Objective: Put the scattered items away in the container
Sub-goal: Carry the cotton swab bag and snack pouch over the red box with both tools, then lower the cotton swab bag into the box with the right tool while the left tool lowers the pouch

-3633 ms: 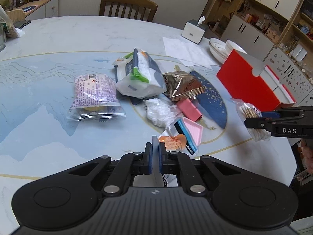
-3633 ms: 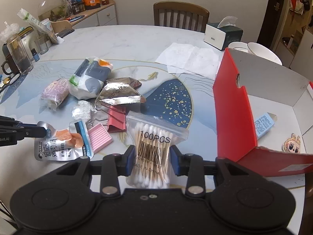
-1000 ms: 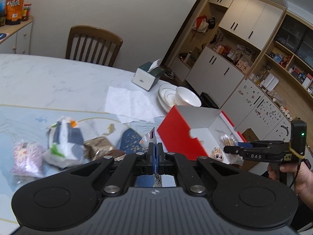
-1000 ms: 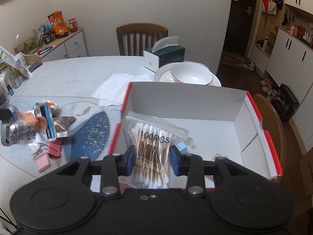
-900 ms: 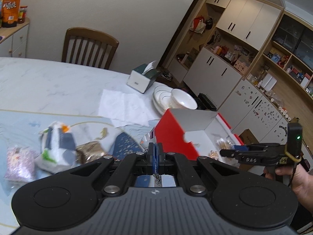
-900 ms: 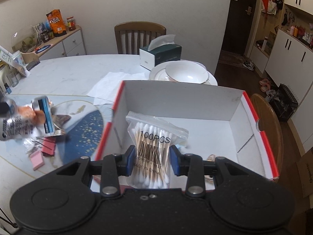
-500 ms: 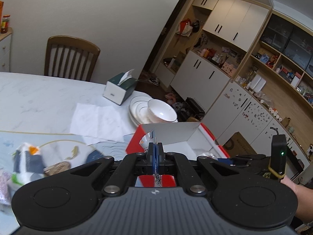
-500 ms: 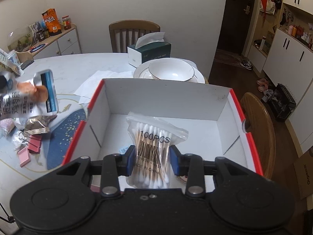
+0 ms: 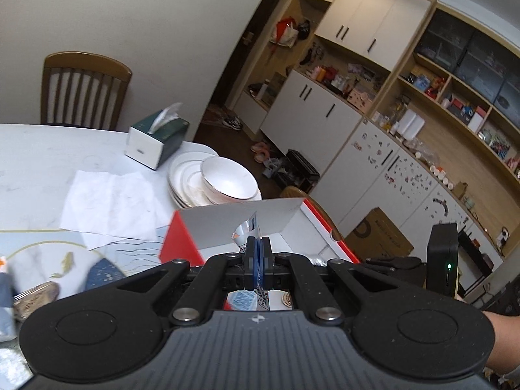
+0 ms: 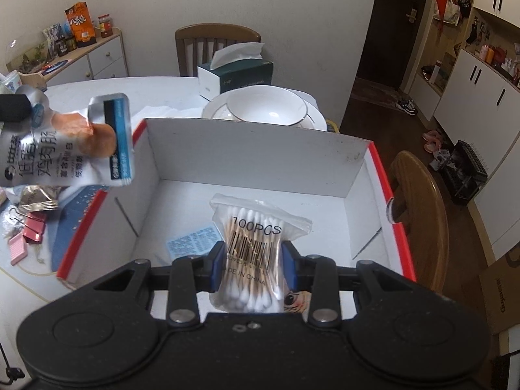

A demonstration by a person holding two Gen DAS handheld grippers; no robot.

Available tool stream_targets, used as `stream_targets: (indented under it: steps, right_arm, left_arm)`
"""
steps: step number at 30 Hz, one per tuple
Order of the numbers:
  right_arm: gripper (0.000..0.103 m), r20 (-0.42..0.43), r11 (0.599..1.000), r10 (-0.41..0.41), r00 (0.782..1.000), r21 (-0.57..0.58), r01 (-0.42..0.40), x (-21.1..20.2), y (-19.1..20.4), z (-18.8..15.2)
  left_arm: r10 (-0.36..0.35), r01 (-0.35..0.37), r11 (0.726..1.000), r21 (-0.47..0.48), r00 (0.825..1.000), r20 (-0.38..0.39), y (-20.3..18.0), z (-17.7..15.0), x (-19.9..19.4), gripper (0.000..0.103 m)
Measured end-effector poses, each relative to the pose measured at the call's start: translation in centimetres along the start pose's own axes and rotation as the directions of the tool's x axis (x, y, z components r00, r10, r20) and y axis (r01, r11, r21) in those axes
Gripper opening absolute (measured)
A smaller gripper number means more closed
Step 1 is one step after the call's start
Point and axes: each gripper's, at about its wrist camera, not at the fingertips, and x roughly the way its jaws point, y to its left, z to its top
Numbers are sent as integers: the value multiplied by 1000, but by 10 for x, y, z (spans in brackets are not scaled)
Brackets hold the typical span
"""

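Your cotton swab bag (image 10: pixel 256 253) hangs over the box (image 10: pixel 247 154) at frame center; the snack pouch (image 10: pixel 68 143) sits upper left, bowl (image 10: pixel 266 107) and tissue box (image 10: pixel 235 73) behind it on the counter (image 10: pixel 130 94).

The left gripper (image 9: pixel 258 253) was matte black, with two round discs on a ribbed body behind the claw, silver screws on its linkage arms, and blue pads (image 9: pixel 257 260) on the fingers. The right gripper (image 10: pixel 253 261) matched it: black, silver screws, blue pads (image 10: pixel 215 268). Right of the left claw stood a black module with a green light, above a bare forearm (image 9: pixel 502 341).
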Motion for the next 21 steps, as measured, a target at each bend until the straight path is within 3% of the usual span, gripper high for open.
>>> stream_targets:
  steps: [21]
  right_arm:
    - [34,-74,995,-54,996,-89,47,41,-29,0]
  left_arm:
    - [-38,55,995,87,983,-177,-38,-15,102,0]
